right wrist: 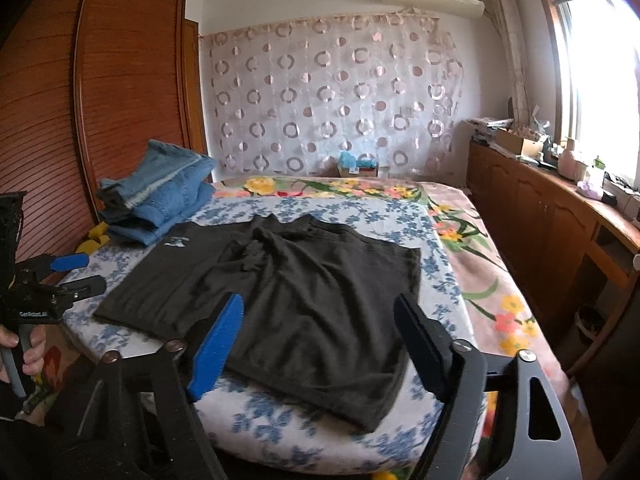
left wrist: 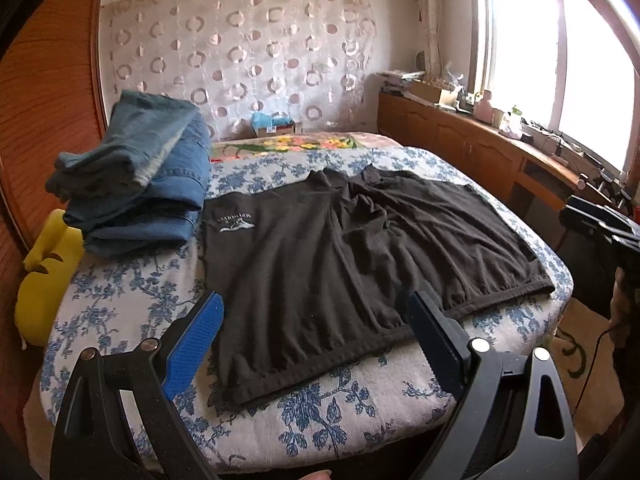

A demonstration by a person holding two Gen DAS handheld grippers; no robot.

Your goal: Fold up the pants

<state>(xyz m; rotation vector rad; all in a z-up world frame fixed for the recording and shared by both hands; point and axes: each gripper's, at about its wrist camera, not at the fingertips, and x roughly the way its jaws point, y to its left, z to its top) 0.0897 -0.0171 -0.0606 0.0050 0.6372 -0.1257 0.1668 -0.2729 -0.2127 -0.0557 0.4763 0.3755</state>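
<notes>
Pants of black soft fabric (left wrist: 340, 256) lie spread flat across the middle of the bed, on a white bedspread printed with blue flowers (left wrist: 340, 408). Their near hem runs close to the bed's near edge, and a small white logo sits at their far left part. The cloth is rumpled along a ridge near the far side.

A stack of folded blue denim jeans (left wrist: 140, 176) rests at the far left corner of the bedspread, just beside the black pants. A yellow foam piece (left wrist: 44, 276) sits at the bed's left edge, next to the jeans.

The left gripper (left wrist: 316, 340), with its blue-padded fingers (left wrist: 196, 344), hangs released, jaws wide apart, above the near hem of the pants, grasping nothing. In the right wrist view it shows at the left edge of the bed.

The right gripper (right wrist: 320, 344) is likewise spread wide and holds nothing, hovering over the near right part of the pants.

A wooden louvred wardrobe (right wrist: 92, 120) stands along the left of the bed.
</notes>
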